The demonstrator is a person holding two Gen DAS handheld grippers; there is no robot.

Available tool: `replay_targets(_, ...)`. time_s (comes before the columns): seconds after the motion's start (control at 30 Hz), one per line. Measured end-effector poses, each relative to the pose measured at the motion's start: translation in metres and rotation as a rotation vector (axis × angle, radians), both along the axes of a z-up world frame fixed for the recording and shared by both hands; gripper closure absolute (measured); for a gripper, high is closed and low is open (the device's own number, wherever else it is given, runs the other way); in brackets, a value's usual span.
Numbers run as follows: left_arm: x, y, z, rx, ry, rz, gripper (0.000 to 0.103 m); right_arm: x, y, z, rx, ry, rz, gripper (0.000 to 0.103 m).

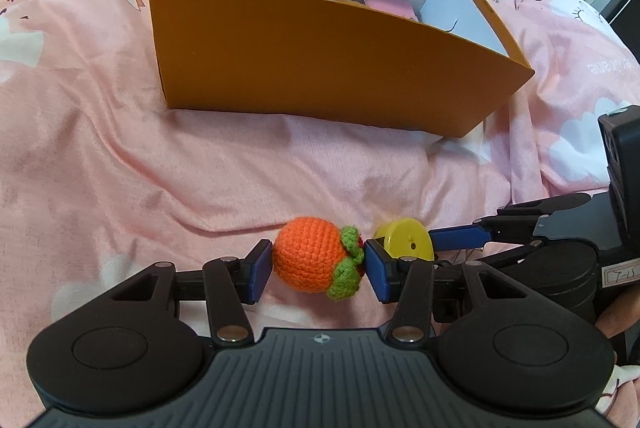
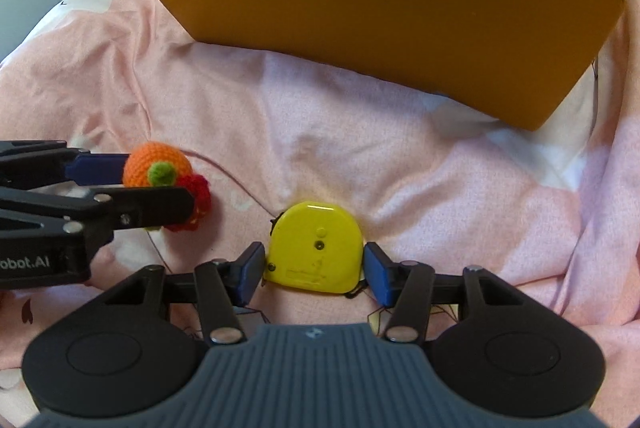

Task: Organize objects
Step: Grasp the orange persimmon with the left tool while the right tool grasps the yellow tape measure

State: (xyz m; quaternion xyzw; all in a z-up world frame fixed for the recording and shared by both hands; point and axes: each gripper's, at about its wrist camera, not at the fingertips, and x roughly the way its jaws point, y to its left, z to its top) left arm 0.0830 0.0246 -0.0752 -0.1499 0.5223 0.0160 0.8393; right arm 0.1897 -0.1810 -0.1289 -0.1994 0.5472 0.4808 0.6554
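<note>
Right now each claw brackets its own thing on the bed: the left claw has its pads against the crochet orange, seemingly gripped, and the right claw flanks the yellow tape measure, pads touching or just shy. Both things lie side by side, the tape to the right. Straight beyond stands the orange box, open-topped and part-filled, its near wall to be cleared.
</note>
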Motion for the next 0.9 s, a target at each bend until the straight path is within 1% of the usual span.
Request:
replay_targets(0.13, -0.003, 0.001, 0.006, -0.014, -0.026, 0.004, 0.047, -0.001, -0.006, 0.009, 0.02, -0.025, -0.012, 0.047)
replay_targets(0.23, -0.003, 0.004, 0.014, -0.055, -0.052, 0.01, 0.047, 0.001, -0.011, 0.023, 0.051, -0.067, -0.031, 0.049)
replay_targets(0.27, -0.002, 0.004, 0.018, -0.067, -0.065, 0.01, 0.047, 0.002, -0.013, 0.03, 0.062, -0.085, -0.037, 0.092)
replay_targets(0.3, -0.002, 0.004, 0.022, -0.074, -0.077, 0.006, 0.047, 0.004, -0.015, 0.037, 0.067, -0.116, -0.046, 0.102)
replay_targets(0.33, -0.001, 0.003, 0.027, -0.08, -0.093, 0.0, 0.047, 0.007, -0.018, 0.044, 0.081, -0.113, -0.051, 0.099)
replay_targets(0.43, 0.003, 0.001, 0.04, -0.079, -0.13, -0.015, 0.047, 0.017, -0.025, 0.063, 0.128, -0.097, -0.069, 0.098)
replay_targets(0.47, 0.004, 0.001, 0.043, -0.073, -0.135, -0.019, 0.047, 0.018, -0.026, 0.066, 0.125, -0.109, -0.065, 0.096)
replay_targets(0.53, 0.006, -0.002, 0.045, -0.068, -0.137, -0.034, 0.047, 0.018, -0.024, 0.068, 0.117, -0.121, -0.046, 0.096)
replay_targets(0.57, 0.007, -0.003, 0.045, -0.067, -0.13, -0.042, 0.047, 0.018, -0.024, 0.067, 0.111, -0.115, -0.034, 0.092)
replay_targets(0.6, 0.008, -0.004, 0.043, -0.066, -0.123, -0.046, 0.047, 0.018, -0.024, 0.064, 0.102, -0.107, -0.026, 0.085)
replay_targets(0.63, 0.008, -0.006, 0.041, -0.064, -0.112, -0.049, 0.047, 0.017, -0.023, 0.061, 0.092, -0.098, -0.014, 0.063)
replay_targets(0.67, 0.009, -0.007, 0.038, -0.063, -0.097, -0.049, 0.047, 0.014, -0.02, 0.057, 0.087, -0.097, 0.0, 0.051)
replay_targets(0.8, 0.007, -0.007, 0.025, -0.054, -0.054, -0.044, 0.047, 0.003, -0.01, 0.039, 0.044, -0.108, 0.086, 0.05)
replay_targets(0.9, 0.005, -0.004, 0.018, -0.056, -0.032, -0.034, 0.047, 0.0, -0.002, 0.026, 0.0, -0.104, 0.12, 0.049)
